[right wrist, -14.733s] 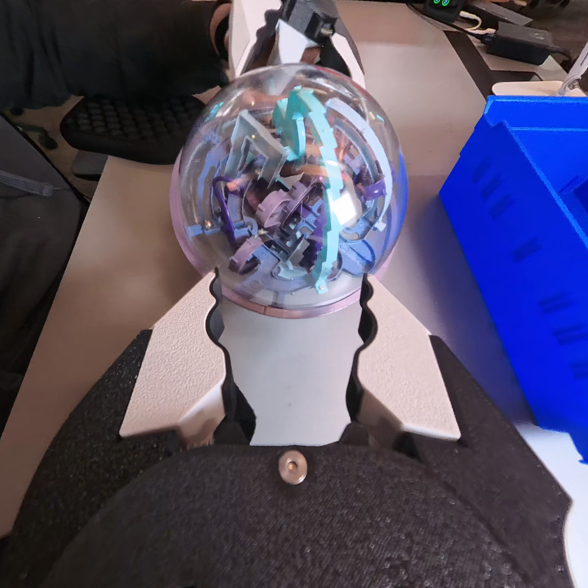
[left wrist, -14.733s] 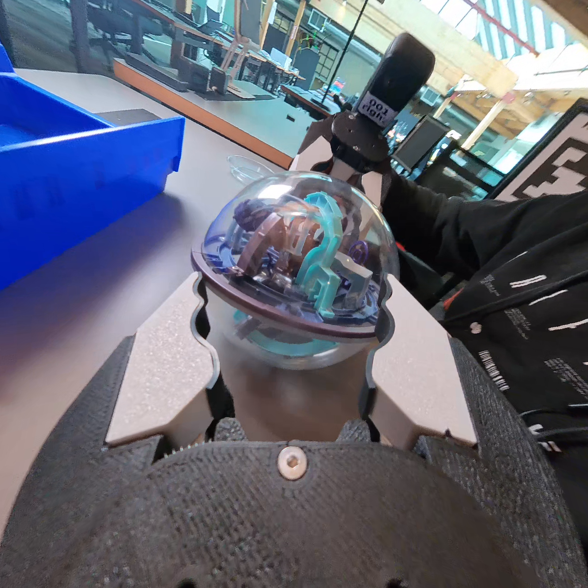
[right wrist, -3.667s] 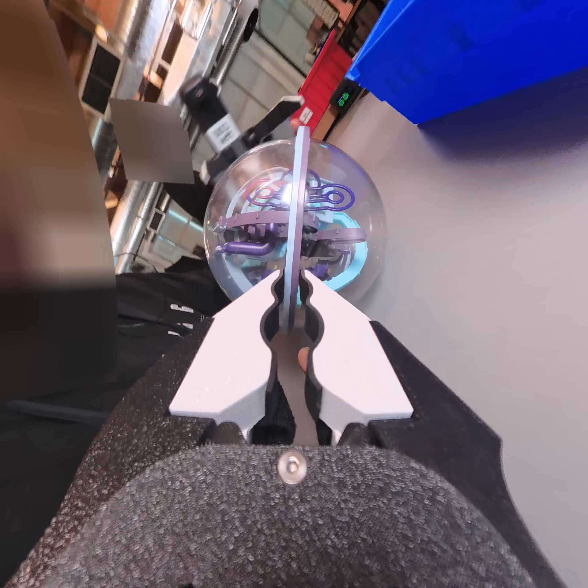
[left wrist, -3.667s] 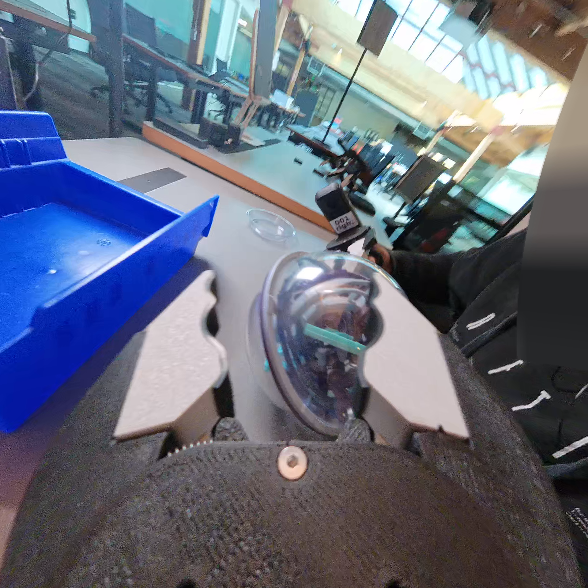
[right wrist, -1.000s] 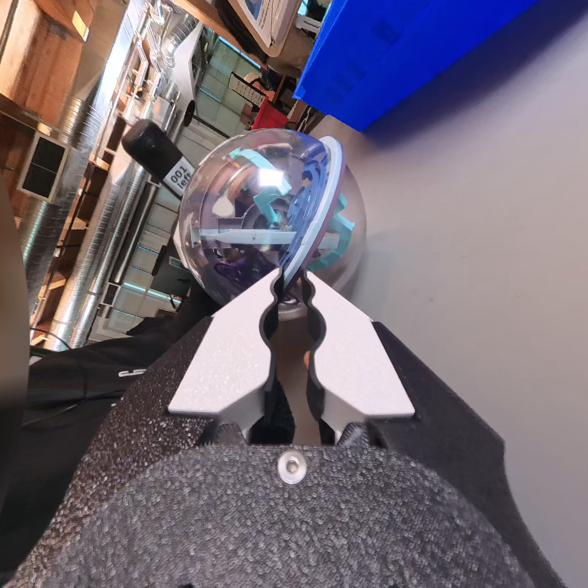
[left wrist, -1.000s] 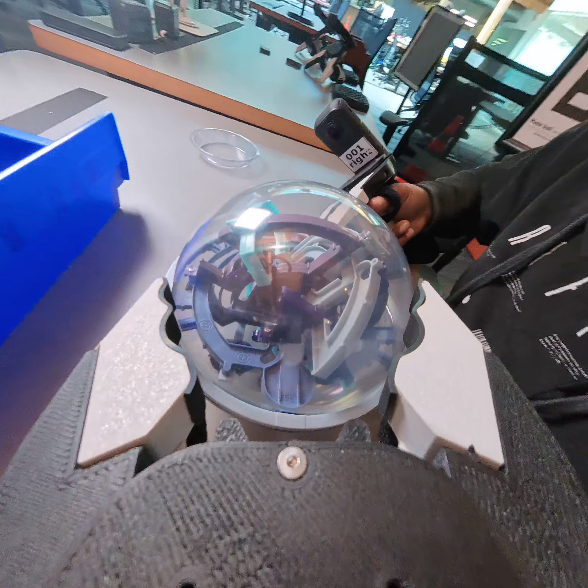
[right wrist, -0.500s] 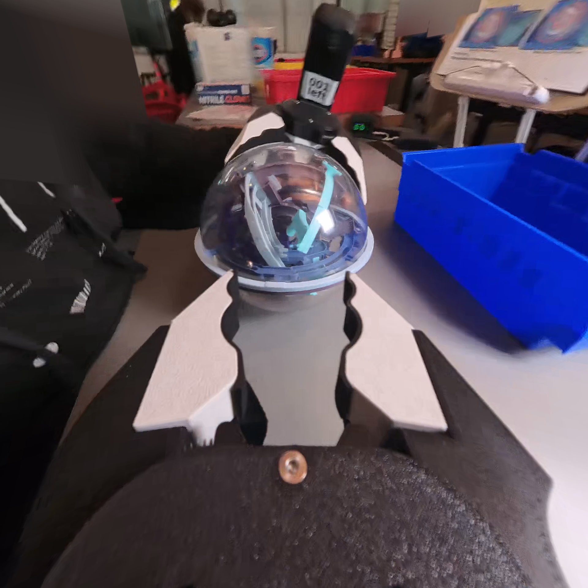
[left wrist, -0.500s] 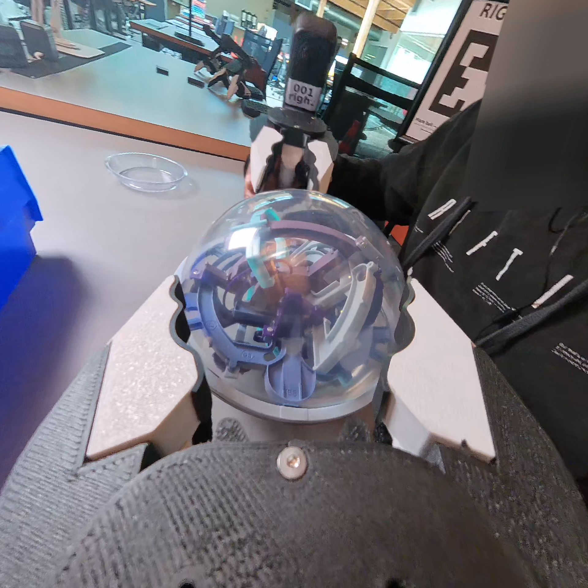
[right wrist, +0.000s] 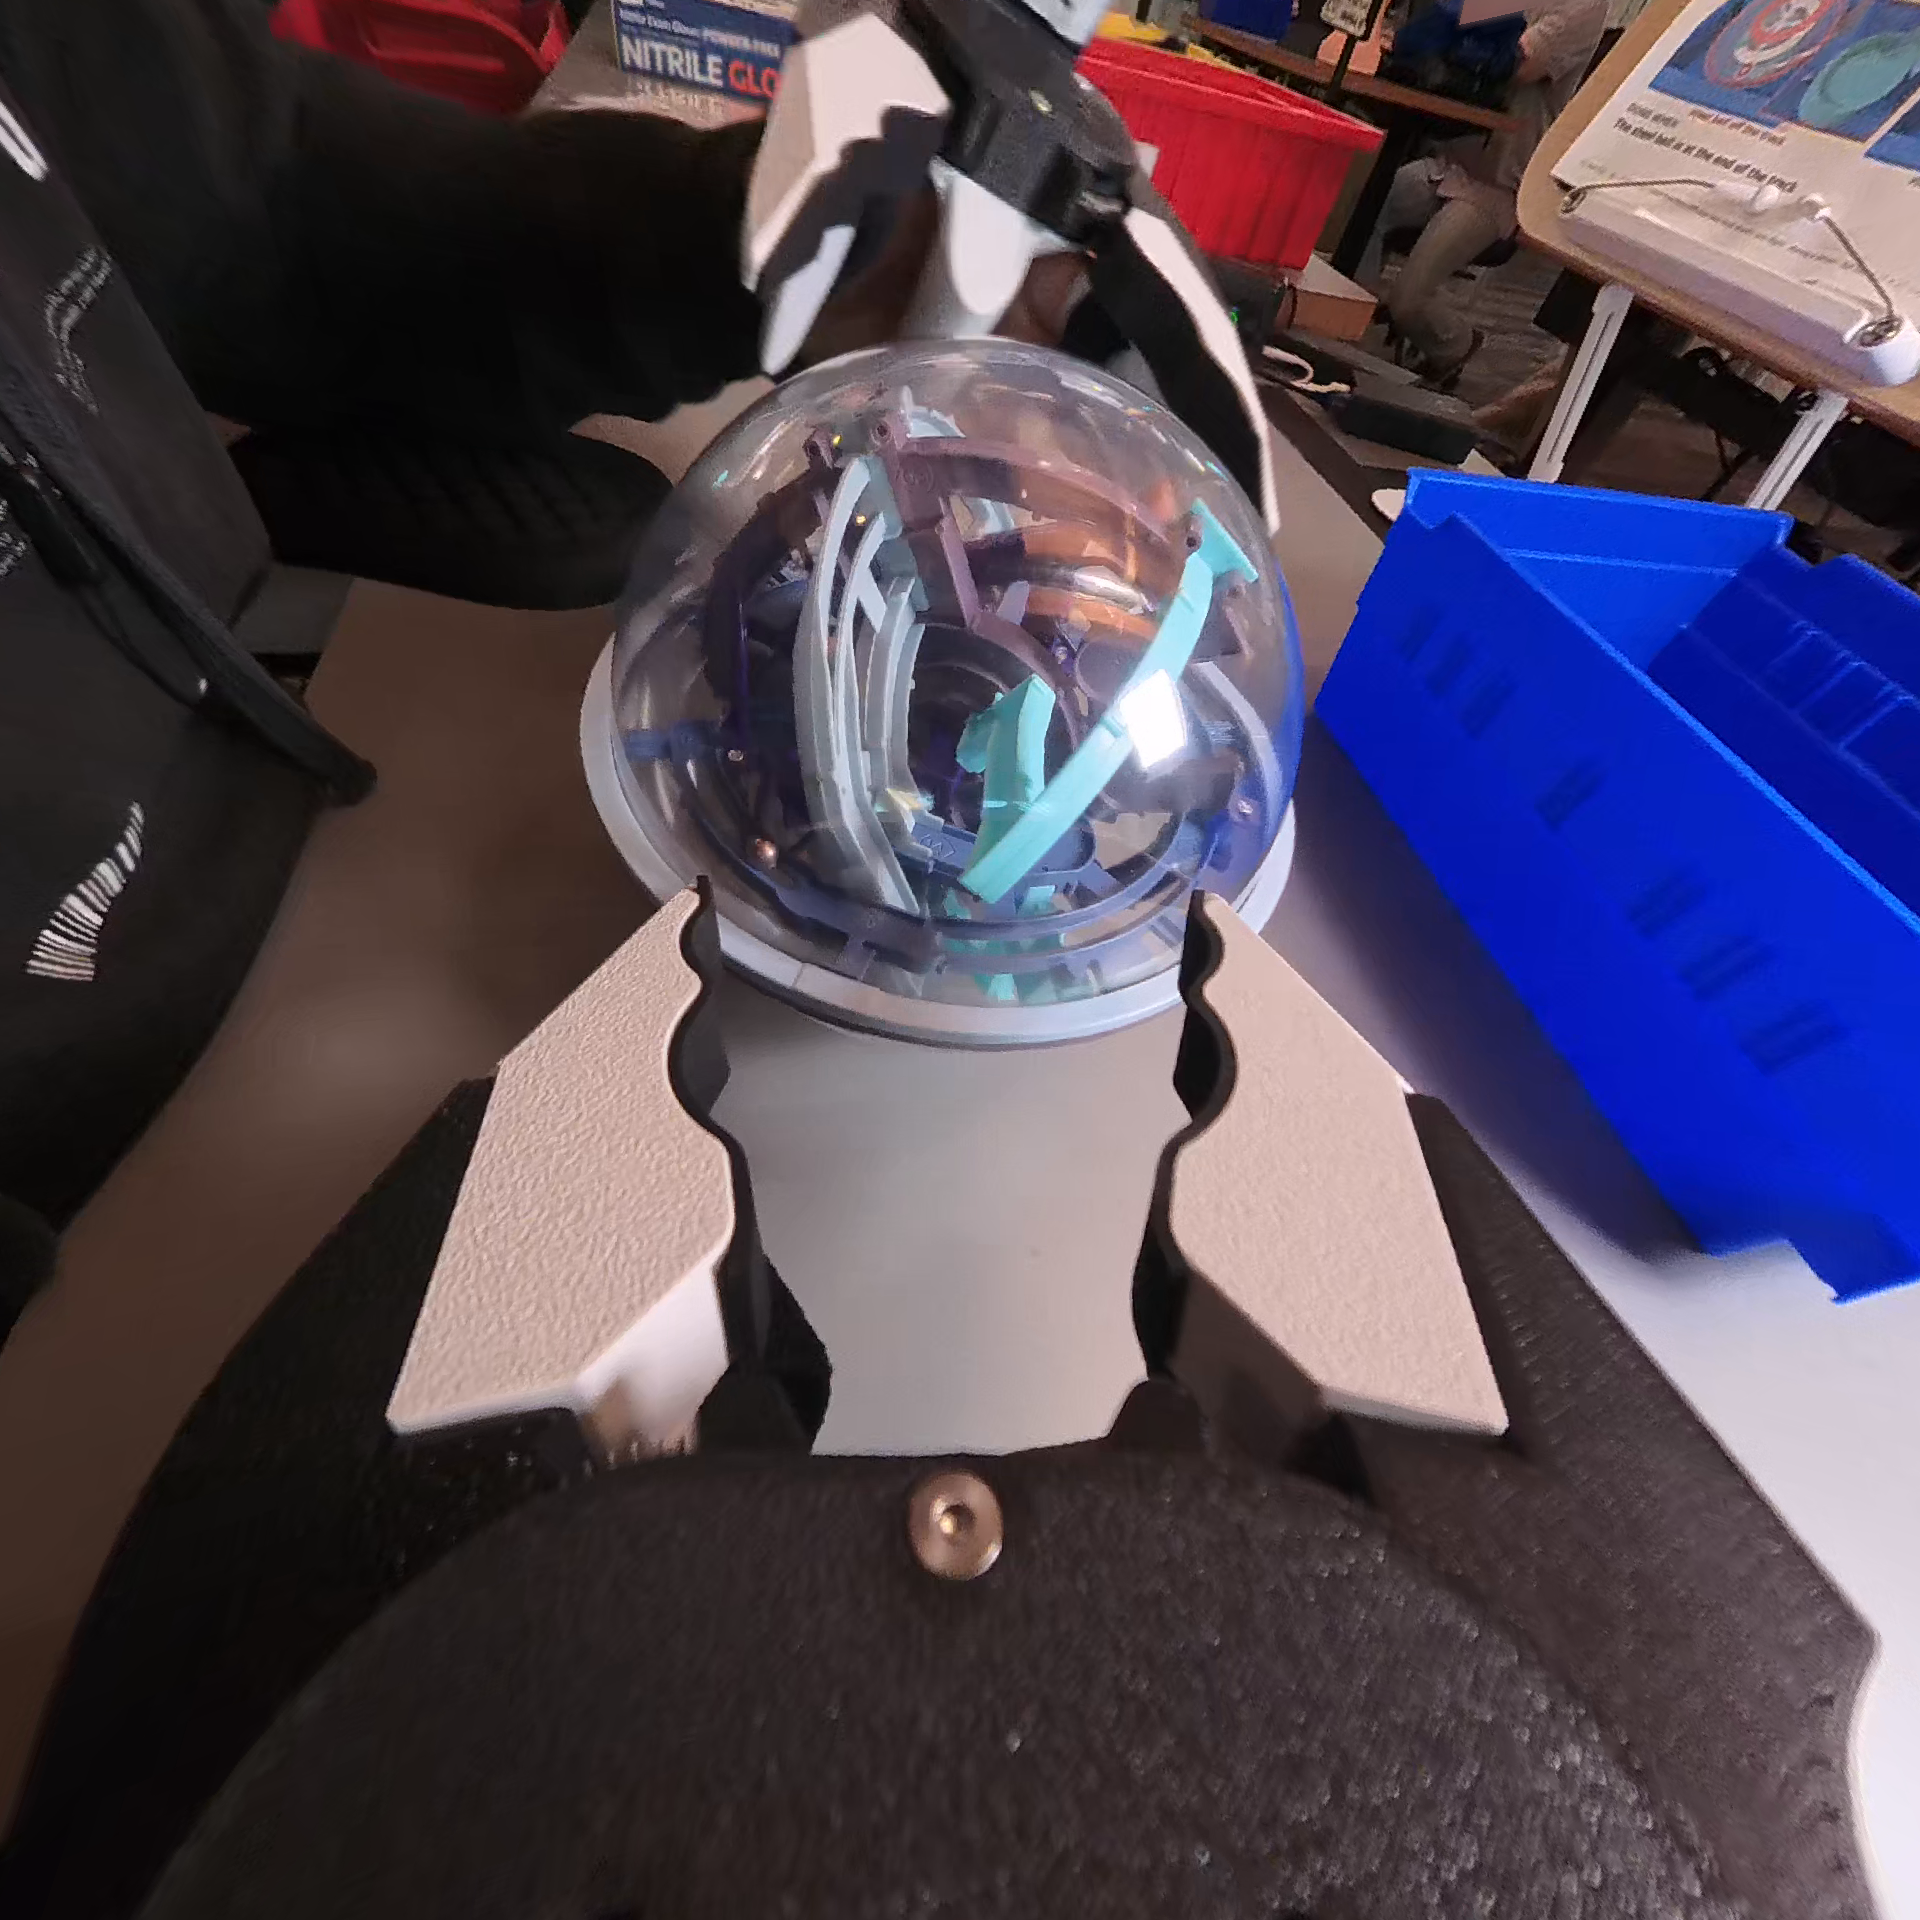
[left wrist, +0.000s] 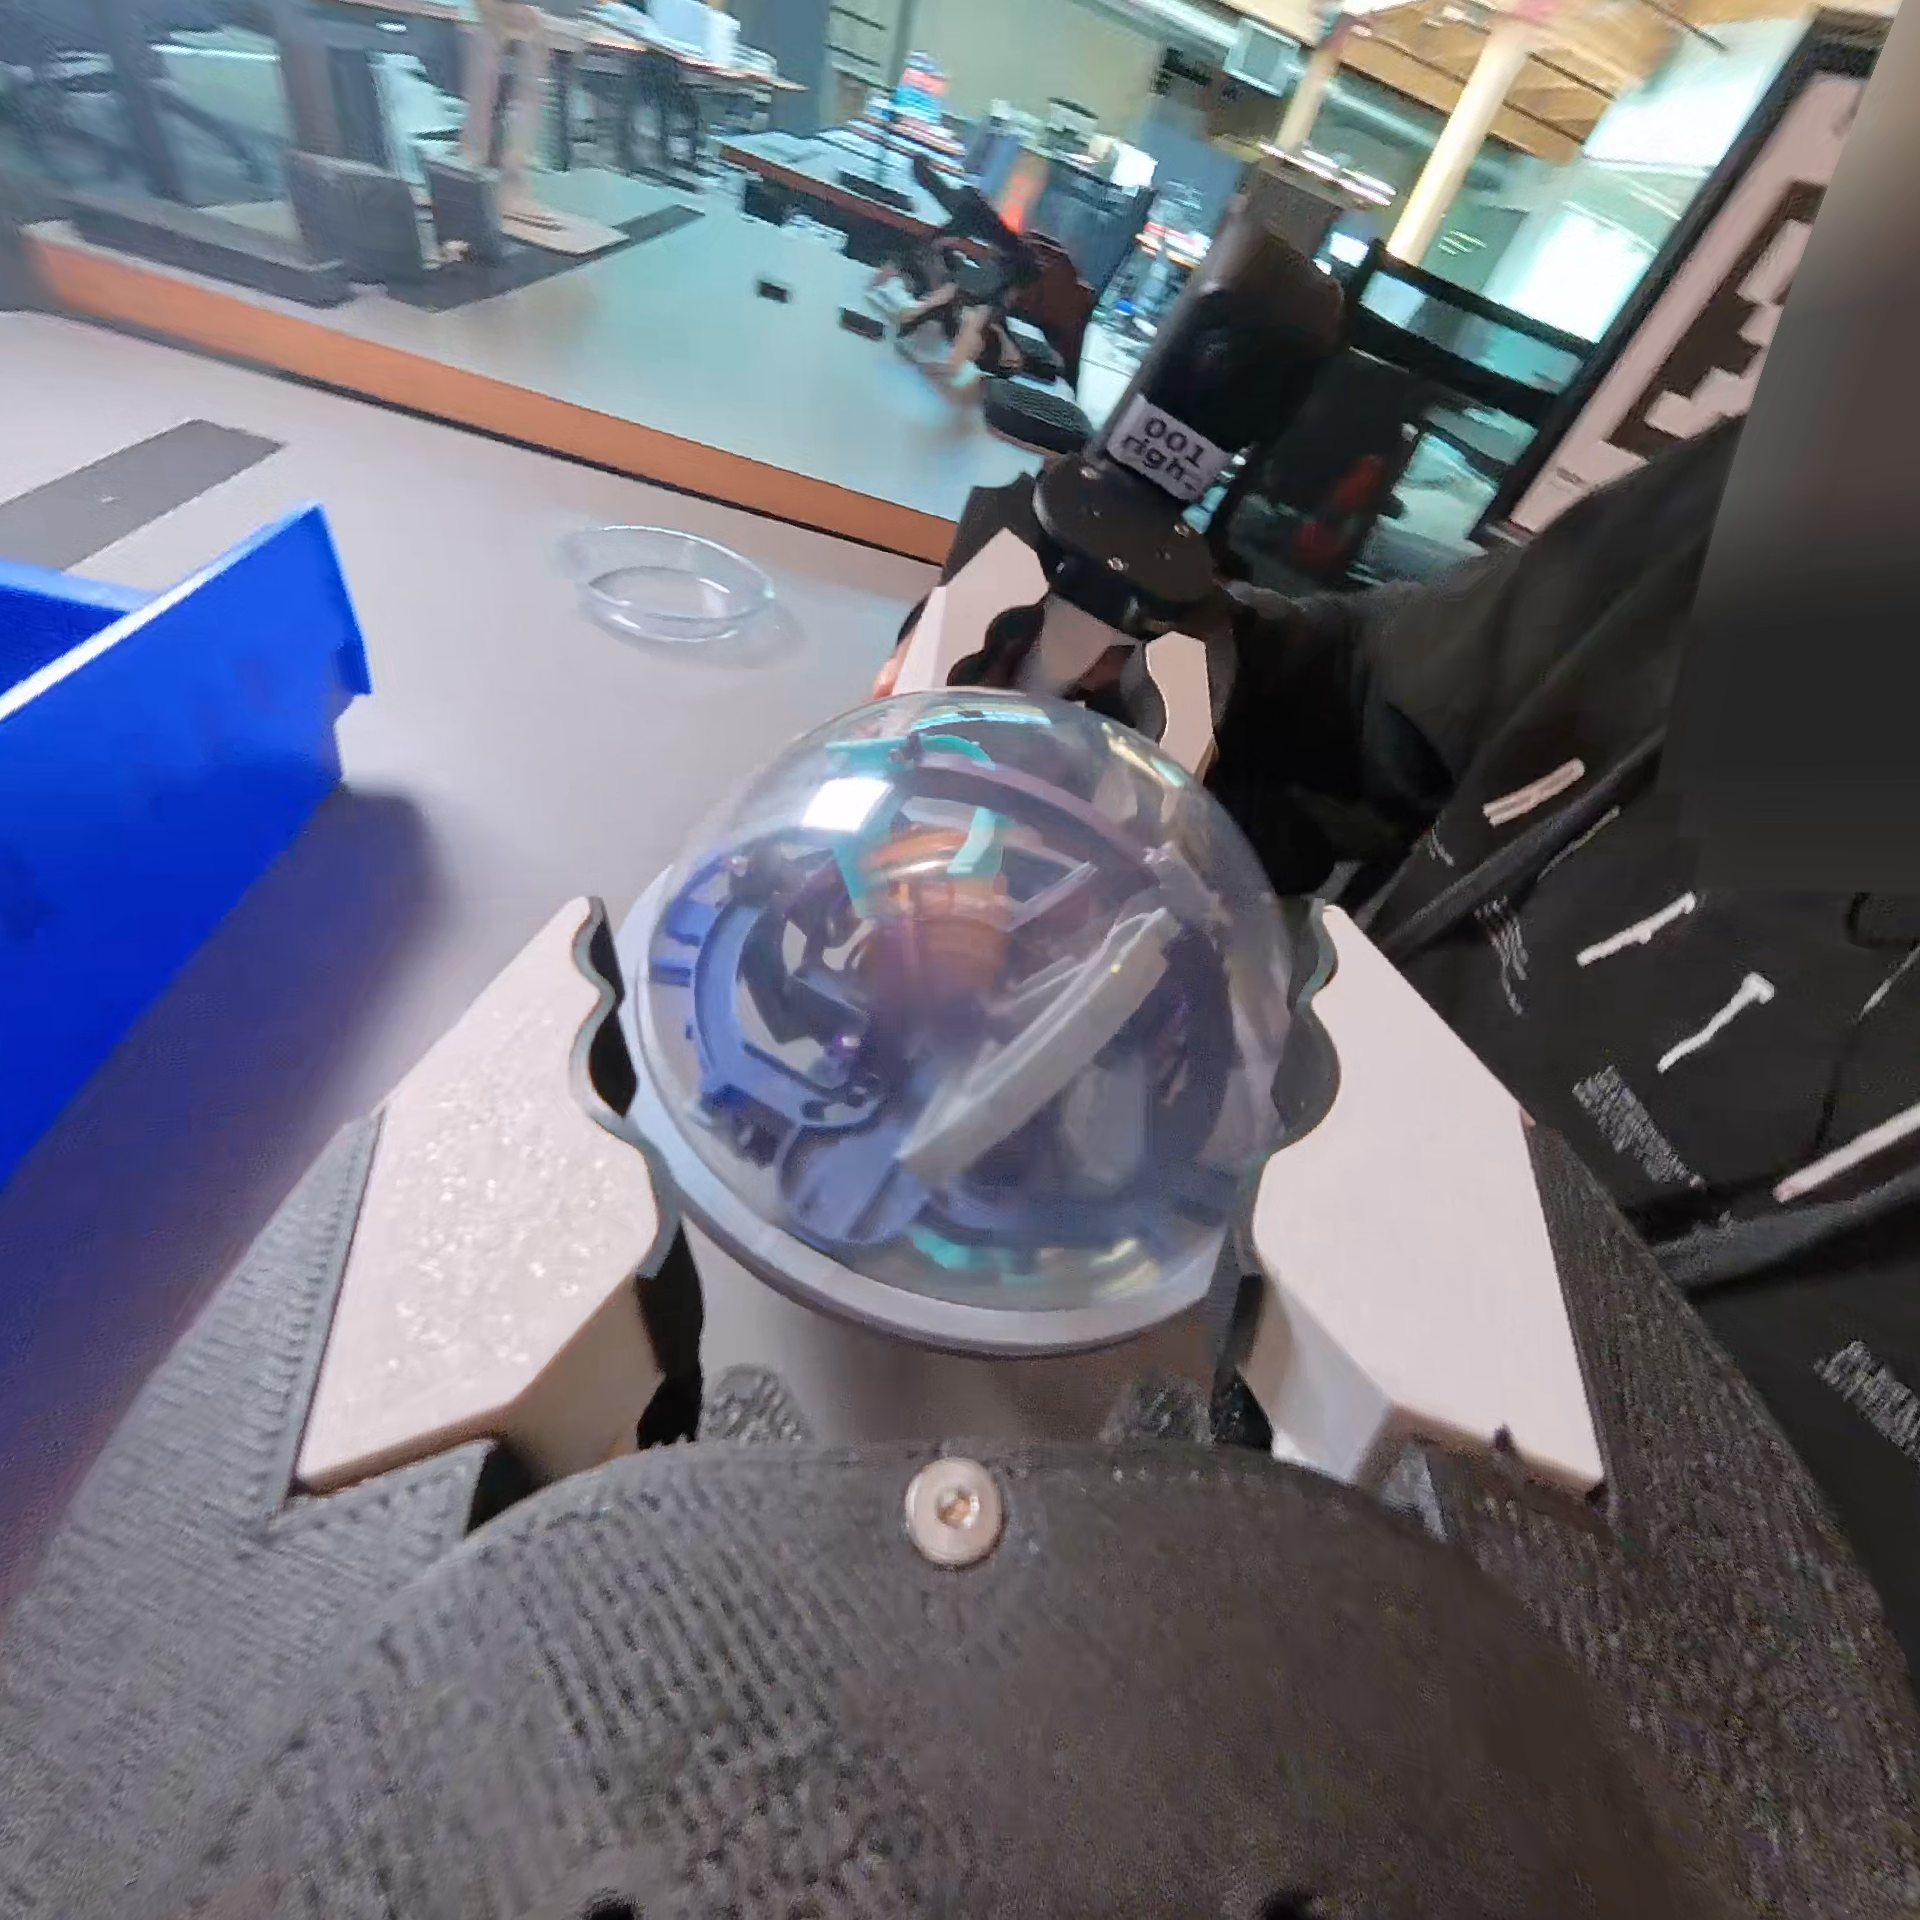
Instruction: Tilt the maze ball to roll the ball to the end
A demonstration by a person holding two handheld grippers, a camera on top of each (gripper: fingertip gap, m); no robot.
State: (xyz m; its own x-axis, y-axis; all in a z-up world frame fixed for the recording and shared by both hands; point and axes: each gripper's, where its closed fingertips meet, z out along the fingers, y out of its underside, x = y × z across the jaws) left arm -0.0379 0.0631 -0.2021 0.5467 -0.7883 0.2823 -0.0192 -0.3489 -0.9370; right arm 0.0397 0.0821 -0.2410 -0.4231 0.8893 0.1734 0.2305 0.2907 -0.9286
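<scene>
The maze ball is a clear sphere with grey, purple and teal tracks and a grey rim. It is held above the grey table. My left gripper is shut on it, with one finger on each side at the rim. My right gripper faces it from the other side, jaws spread partway and fingertips pressed on the near rim of the ball. The right gripper also shows behind the ball in the left wrist view. A small metal ball sits low on the left inside.
A blue bin stands on the table beside the ball, seen also in the right wrist view. A clear dish lies farther back. A person's dark sleeve and torso are close by. A red bin stands behind.
One second ago my right gripper was rolled sideways, pinching the rim edge. It has levelled, and its jaws now span the ball's near side. The ball's rim has gone from steeply tilted to near level.
</scene>
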